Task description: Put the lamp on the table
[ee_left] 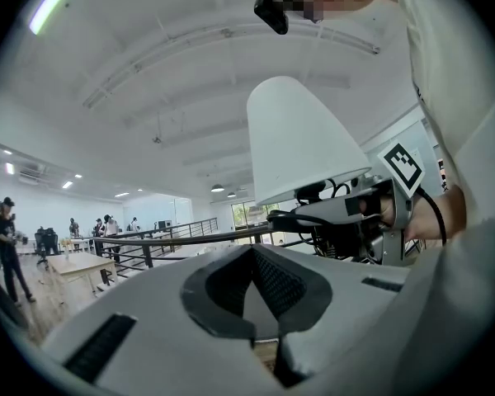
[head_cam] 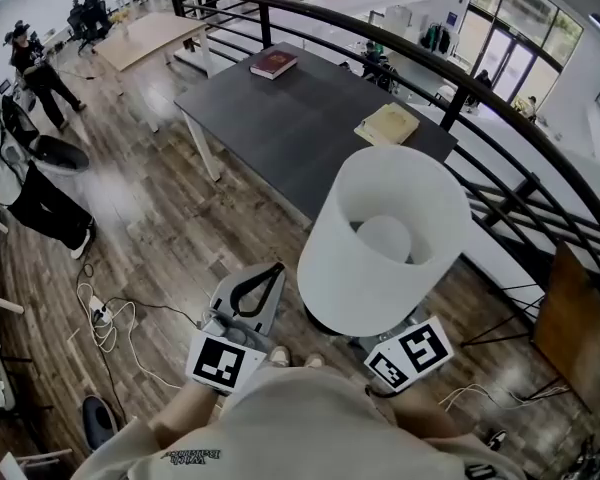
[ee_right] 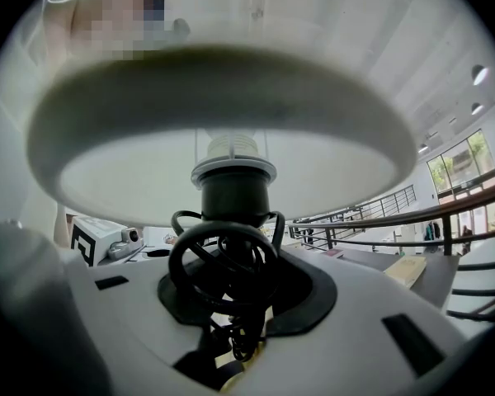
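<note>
A lamp with a white drum shade (head_cam: 385, 238) hangs upright over the wood floor, short of the dark grey table (head_cam: 280, 118). My right gripper (ee_right: 231, 279) is shut on the lamp's black stem, just under the socket (ee_right: 231, 192), where the black cord is coiled. In the head view the shade hides those jaws and only the marker cube (head_cam: 410, 353) shows. My left gripper (head_cam: 270, 273) is to the lamp's left, shut with nothing in it. The left gripper view shows the shade (ee_left: 301, 139) up to the right of its closed tips (ee_left: 252, 258).
A red book (head_cam: 273, 64) and a tan book (head_cam: 387, 124) lie on the table. A black railing (head_cam: 460, 78) curves behind it. White cables (head_cam: 105, 323) trail on the floor at left. A person (head_cam: 35, 68) stands far left. A wooden board (head_cam: 575, 318) leans at right.
</note>
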